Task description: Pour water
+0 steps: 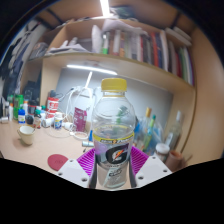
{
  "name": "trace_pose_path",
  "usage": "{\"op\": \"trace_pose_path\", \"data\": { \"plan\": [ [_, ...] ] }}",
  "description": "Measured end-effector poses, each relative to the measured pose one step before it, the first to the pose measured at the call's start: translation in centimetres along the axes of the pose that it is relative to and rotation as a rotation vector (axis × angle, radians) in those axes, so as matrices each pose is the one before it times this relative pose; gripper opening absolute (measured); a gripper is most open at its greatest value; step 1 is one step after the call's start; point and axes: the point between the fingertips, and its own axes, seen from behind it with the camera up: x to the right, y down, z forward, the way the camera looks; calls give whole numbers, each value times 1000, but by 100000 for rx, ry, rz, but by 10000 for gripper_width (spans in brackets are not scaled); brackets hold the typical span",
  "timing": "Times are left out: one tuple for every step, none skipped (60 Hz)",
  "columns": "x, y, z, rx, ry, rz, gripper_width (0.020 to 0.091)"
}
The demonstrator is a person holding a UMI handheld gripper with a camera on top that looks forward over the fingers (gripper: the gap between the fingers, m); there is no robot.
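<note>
A clear Gatorade bottle [113,130] with a yellow cap [114,86] stands upright between my fingers, its label facing me. My gripper [112,165] is shut on the bottle, and the purple pads [88,158] press against its lower body on both sides. The bottle looks lifted above the desk. A small white cup [27,134] sits on the wooden desk [40,152] far off to the left of the bottle.
The back of the desk holds several small bottles and jars [50,110]. More bottles [150,130] stand to the right of the fingers. A bookshelf [140,50] with books hangs above, under a ceiling light. A dark red round object [57,160] lies on the desk.
</note>
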Motion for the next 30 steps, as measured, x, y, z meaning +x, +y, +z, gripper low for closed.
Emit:
{"op": "trace_pose_path", "data": {
  "plan": [
    [-415, -973, 415, 859, 109, -3659, 461],
    [-430, -934, 506, 724, 184, -4287, 461],
    [-84, -886, 697, 815, -813, -4844, 460],
    [-902, -919, 422, 784, 932, -5046, 461],
    [-485, -909, 506, 669, 188, -5498, 462],
    [-473, -932, 512, 692, 71, -5982, 461],
    [-526, -894, 529, 552, -44, -6499, 461],
    [-484, -871, 525, 450, 83, -6803, 459],
    [-435, -783, 491, 401, 208, -6960, 459],
    [-414, -851, 441, 431, 233, -7183, 460],
    [-389, -868, 391, 551, 237, -7397, 459],
    [6, -512, 462, 1362, -442, -7424, 459],
    [-331, -879, 402, 949, 188, -7646, 459],
    [-378, -941, 527, 923, 413, -7382, 458],
    [-203, -850, 472, 1101, 430, -7558, 458],
    [-118, -895, 379, 1143, 779, -7183, 456],
    [-28, -843, 310, 1031, 959, -6816, 457],
    [-51, -821, 251, 867, 928, -6662, 457],
    [-74, -856, 240, 945, 714, -6420, 457],
    [-16, -893, 182, 1056, 646, -6063, 458],
    [5, -900, 203, 1192, 598, -5471, 459],
    [-45, -892, 181, 1158, 441, -4899, 457],
    [544, 110, -417, 2090, -539, -4716, 456],
    [-156, -915, 339, 733, 104, -3502, 457],
    [-417, -852, 313, 182, 81, -2707, 455],
    [-127, -563, 149, 248, -428, -2904, 459],
    [-191, -526, 152, 206, -533, -2967, 459],
    [-161, -481, 159, 306, -539, -3258, 459],
    [-61, -484, 152, 336, -247, -3735, 459],
    [42, -409, 108, 275, 205, -4203, 458]
  ]
}}
